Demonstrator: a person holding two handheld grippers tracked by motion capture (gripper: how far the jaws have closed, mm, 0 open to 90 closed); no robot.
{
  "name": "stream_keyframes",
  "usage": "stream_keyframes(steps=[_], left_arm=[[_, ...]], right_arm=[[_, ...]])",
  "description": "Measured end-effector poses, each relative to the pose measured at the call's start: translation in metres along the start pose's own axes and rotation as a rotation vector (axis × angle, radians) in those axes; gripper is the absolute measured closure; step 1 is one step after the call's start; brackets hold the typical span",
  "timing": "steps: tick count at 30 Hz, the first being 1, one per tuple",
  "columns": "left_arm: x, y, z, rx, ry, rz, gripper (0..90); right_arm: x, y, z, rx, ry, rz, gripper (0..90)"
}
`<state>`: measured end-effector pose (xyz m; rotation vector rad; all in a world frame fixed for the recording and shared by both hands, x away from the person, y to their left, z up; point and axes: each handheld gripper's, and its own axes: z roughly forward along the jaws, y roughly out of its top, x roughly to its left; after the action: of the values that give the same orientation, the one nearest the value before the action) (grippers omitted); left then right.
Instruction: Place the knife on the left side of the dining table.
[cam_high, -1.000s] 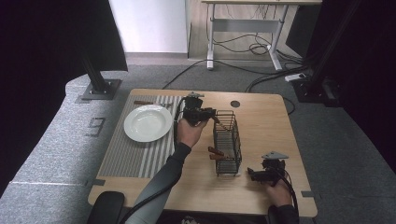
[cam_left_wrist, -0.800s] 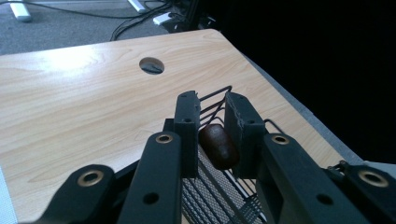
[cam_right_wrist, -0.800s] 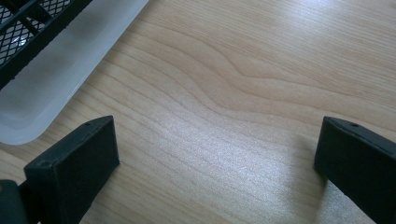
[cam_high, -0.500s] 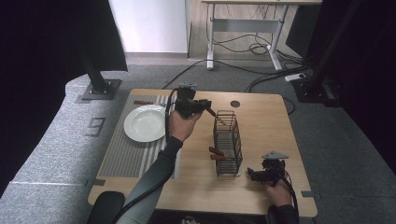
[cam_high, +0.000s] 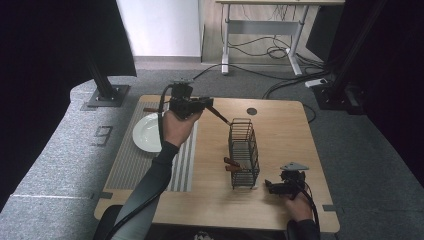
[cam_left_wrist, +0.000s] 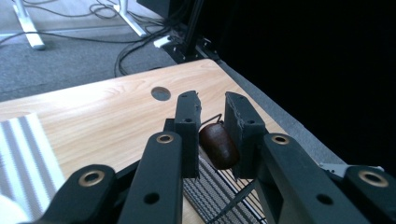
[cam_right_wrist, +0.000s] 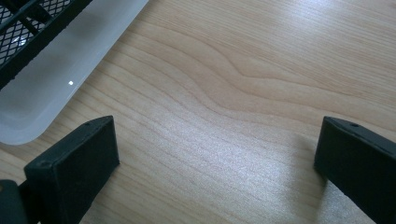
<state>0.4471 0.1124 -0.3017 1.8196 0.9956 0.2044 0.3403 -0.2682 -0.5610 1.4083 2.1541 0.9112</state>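
My left gripper (cam_high: 206, 106) is raised over the far middle of the table, between the white plate (cam_high: 146, 132) and the black wire basket (cam_high: 244, 150). It is shut on a brown-handled utensil (cam_high: 220, 116) that slants down towards the basket's far rim. In the left gripper view the rounded brown handle (cam_left_wrist: 219, 147) sits pinched between the jaws of my left gripper (cam_left_wrist: 212, 122), with the basket's mesh (cam_left_wrist: 210, 198) below. More brown-handled utensils (cam_high: 232, 164) lie in the basket. My right gripper (cam_high: 269, 187) rests on the table just right of the basket's near end, open and holding nothing (cam_right_wrist: 217, 154).
The plate lies on a grey striped mat (cam_high: 127, 167) on the table's left half. A round cable hole (cam_high: 251, 111) is at the far edge. The basket stands on a whitish tray (cam_right_wrist: 56, 79). Bare wood stretches to the right of the basket.
My left gripper has moved left and slightly away from me, off the basket's far end towards the plate, still holding the utensil. The right gripper has stayed put.
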Motion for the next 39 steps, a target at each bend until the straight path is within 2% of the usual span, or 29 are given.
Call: stream_keyframes(steps=[1, 2, 4, 11, 12, 16, 17, 19, 22, 23, 24, 27, 29, 32, 34, 39], left_arm=[[0.003, 0.001, -0.010, -0.006, 0.013, 0.002, 75.5], [0.003, 0.001, -0.010, -0.006, 0.013, 0.002, 75.5], [0.009, -0.001, -0.022, -0.009, 0.023, -0.001, 75.5], [0.026, -0.018, -0.037, 0.003, 0.050, -0.018, 75.6], [0.032, -0.025, -0.041, 0.007, 0.056, -0.030, 75.6], [0.041, -0.035, -0.047, 0.014, 0.064, -0.043, 75.6], [0.046, -0.043, -0.052, 0.019, 0.069, -0.050, 75.6], [0.048, -0.047, -0.054, 0.021, 0.074, -0.055, 75.6], [0.058, -0.063, -0.062, 0.033, 0.086, -0.073, 75.6], [0.058, -0.063, -0.062, 0.033, 0.086, -0.073, 75.6], [0.064, -0.073, -0.066, 0.042, 0.100, -0.082, 75.6], [0.070, -0.083, -0.070, 0.051, 0.112, -0.090, 75.6], [0.079, -0.097, -0.076, 0.056, 0.126, -0.103, 75.7], [0.086, -0.105, -0.079, 0.065, 0.135, -0.112, 75.7], [0.095, -0.117, -0.083, 0.073, 0.144, -0.133, 75.7], [0.104, -0.129, -0.086, 0.093, 0.139, -0.155, 75.7]], right_arm=[[0.000, 0.000, 0.000, 0.000, 0.000, 0.000, 0.0], [0.000, 0.000, 0.000, 0.000, 0.000, 0.000, 0.0], [0.000, 0.000, 0.000, 0.001, 0.000, 0.002, 0.0], [0.000, 0.000, 0.000, 0.000, 0.000, 0.000, 0.0], [0.000, 0.000, 0.000, 0.000, 0.000, 0.000, 0.0], [0.000, 0.000, 0.000, 0.000, 0.000, 0.000, 0.0], [0.000, 0.000, 0.000, 0.000, 0.000, 0.000, 0.0], [0.000, 0.000, 0.000, 0.000, -0.001, 0.000, 0.0], [0.000, 0.000, 0.000, 0.000, 0.000, 0.000, 0.0], [0.000, 0.000, 0.000, 0.000, 0.000, 0.000, 0.0], [0.000, 0.000, 0.000, -0.002, -0.001, 0.001, 0.0], [0.000, 0.000, 0.000, -0.002, 0.000, 0.001, 0.0], [0.000, 0.000, 0.000, 0.000, 0.000, 0.000, 0.0], [0.000, 0.000, 0.000, -0.001, -0.001, 0.001, 0.0], [0.000, 0.000, 0.000, -0.001, 0.000, 0.001, 0.0], [0.000, 0.000, 0.000, -0.001, -0.001, 0.000, 0.0]])
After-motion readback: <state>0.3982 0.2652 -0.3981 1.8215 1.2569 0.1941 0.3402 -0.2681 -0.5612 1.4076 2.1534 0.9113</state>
